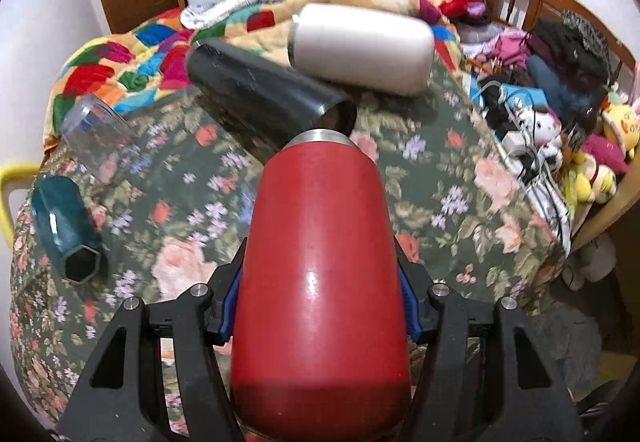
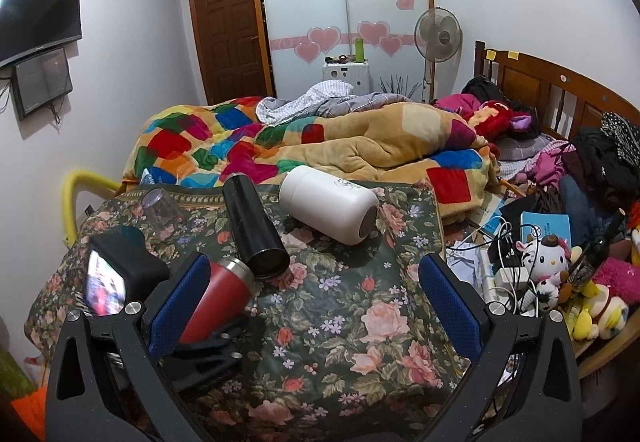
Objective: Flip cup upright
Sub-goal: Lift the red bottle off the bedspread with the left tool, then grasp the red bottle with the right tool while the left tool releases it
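Note:
My left gripper [image 1: 320, 302] is shut on a red cup [image 1: 320, 274] with a steel rim, held lying along the fingers, mouth pointing away toward the black cup. The red cup also shows in the right wrist view [image 2: 218, 302], tilted above the floral cloth. A black cup [image 1: 264, 93] and a white cup [image 1: 360, 47] lie on their sides beyond it. A teal hexagonal cup [image 1: 66, 230] lies at the left, and a clear glass [image 1: 94, 133] stands mouth down. My right gripper [image 2: 316, 306] is open and empty over the floral cloth [image 2: 360, 322].
A colourful quilt [image 2: 280, 145] is heaped behind the cloth-covered surface. Cables, a power strip and plush toys [image 2: 544, 274] crowd the right side. A yellow rail [image 2: 76, 197] stands at the left edge. The wooden headboard [image 2: 560, 89] is at the far right.

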`<state>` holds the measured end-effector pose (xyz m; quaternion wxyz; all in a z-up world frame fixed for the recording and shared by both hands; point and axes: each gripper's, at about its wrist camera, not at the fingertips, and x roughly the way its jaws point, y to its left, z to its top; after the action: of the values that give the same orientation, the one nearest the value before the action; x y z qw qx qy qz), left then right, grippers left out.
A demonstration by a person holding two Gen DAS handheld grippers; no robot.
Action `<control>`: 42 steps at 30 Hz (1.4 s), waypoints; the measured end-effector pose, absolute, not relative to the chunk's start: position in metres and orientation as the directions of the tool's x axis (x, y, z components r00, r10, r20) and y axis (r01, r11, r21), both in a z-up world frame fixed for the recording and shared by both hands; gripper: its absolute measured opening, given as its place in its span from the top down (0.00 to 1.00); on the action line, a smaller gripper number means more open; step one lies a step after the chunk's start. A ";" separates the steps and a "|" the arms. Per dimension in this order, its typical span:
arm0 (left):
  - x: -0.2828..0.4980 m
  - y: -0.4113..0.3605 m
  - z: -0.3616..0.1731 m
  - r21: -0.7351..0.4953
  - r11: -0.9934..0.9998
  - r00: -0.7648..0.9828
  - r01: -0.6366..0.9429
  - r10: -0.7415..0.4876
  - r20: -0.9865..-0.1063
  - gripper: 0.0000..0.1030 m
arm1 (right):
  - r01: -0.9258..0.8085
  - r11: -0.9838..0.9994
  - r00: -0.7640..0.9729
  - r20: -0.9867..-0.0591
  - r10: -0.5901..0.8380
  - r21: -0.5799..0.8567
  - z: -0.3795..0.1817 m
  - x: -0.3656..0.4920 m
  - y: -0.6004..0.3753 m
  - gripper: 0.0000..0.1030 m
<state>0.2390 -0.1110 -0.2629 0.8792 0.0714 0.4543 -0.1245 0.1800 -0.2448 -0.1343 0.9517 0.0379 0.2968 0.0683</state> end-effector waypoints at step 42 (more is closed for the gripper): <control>0.172 0.054 -0.204 0.029 0.999 0.711 -0.033 0.044 -0.702 0.17 | -0.147 0.960 0.461 -0.842 0.280 0.238 -0.237 0.257 -0.164 0.12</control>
<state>0.1719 0.0541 -0.2044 0.9250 0.0073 0.3795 0.0206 0.2572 -0.1641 -0.2367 0.8521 0.0655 0.5039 0.1253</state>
